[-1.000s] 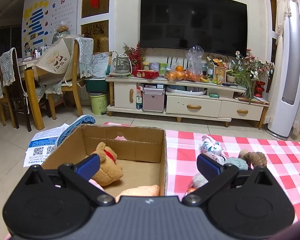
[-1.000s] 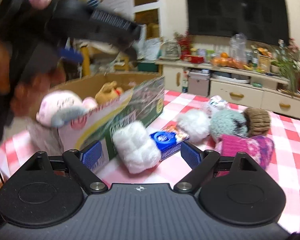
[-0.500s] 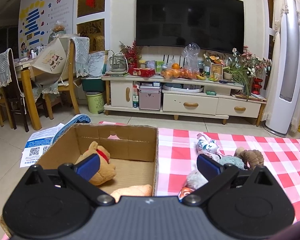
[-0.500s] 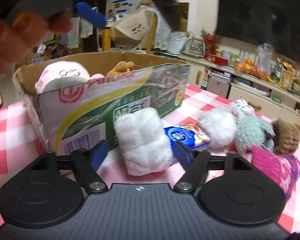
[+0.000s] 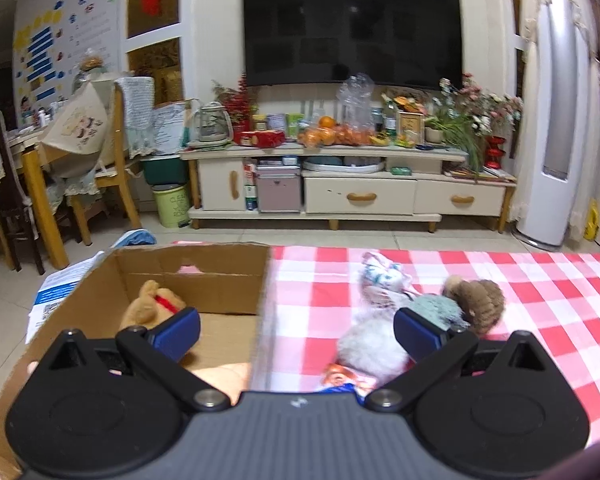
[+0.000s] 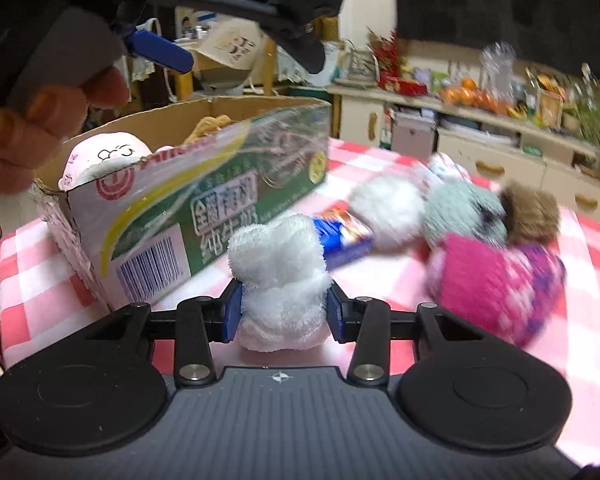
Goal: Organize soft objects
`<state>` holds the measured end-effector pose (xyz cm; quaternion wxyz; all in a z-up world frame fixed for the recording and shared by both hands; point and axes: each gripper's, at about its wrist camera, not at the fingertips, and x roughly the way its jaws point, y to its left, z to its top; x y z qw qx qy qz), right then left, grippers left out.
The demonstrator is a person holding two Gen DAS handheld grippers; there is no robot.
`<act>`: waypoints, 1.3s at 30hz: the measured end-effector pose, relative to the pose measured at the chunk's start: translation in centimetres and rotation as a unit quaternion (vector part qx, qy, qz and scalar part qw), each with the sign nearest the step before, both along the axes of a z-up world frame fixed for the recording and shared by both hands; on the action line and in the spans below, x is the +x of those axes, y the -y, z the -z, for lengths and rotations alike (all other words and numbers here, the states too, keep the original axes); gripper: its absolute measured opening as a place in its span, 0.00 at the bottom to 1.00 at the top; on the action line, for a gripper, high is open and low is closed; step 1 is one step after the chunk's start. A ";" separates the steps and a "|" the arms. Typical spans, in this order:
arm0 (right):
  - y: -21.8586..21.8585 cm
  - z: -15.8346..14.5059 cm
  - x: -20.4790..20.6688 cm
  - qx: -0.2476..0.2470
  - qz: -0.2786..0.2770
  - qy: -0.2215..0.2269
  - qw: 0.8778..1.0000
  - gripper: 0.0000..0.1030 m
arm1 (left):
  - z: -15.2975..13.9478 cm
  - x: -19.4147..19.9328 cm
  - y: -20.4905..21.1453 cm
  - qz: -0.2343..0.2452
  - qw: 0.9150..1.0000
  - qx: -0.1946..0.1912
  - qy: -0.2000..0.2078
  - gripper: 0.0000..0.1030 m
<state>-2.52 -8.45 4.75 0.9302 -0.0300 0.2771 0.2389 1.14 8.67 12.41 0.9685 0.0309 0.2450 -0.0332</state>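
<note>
Right gripper [image 6: 284,310]: jaws closing on the white plush [image 6: 280,276], blue pads already pressed into both its sides at the near end. Plush sits on the red-checked tablecloth [image 6: 32,292], just beside the printed side of the cardboard box [image 6: 204,200]. Its long axis runs straight away from the gripper, far end pointing toward a blue packet [image 6: 346,238] that it touches or overlaps (blur, can't separate them).

Left gripper [image 5: 296,330]: jaws wide apart, nothing between them. It hangs over the box's right wall, one blue pad over the box interior, the other over the cloth.

In the box: brown teddy [image 5: 152,306] with a red collar, plus a pink-and-white plush [image 6: 100,158] at the near corner. On the cloth to the right of the box: a white fluffy ball [image 6: 388,208], grey-green plush [image 6: 464,212], brown plush [image 6: 532,212], magenta knit item [image 6: 496,284], bunched close together.

The hand [image 6: 40,120] holding the left gripper shows upper left in the right wrist view.
</note>
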 end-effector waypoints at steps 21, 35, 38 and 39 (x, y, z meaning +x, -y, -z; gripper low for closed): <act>15.4 0.5 -3.3 0.012 0.216 -0.025 0.976 0.51 | 4.3 -0.1 9.8 0.133 0.988 0.010 -0.073 0.99; 18.5 0.3 -3.3 0.019 0.226 -0.025 0.974 0.61 | 7.2 1.6 14.5 0.134 0.985 0.014 -0.110 0.99; 18.6 0.4 -3.0 0.019 0.222 -0.027 0.975 0.68 | 7.8 2.0 14.7 0.126 0.985 0.026 -0.117 0.99; 18.7 0.4 -2.8 0.019 0.220 -0.025 0.975 0.72 | 8.0 2.1 14.8 0.123 0.985 0.027 -0.121 0.99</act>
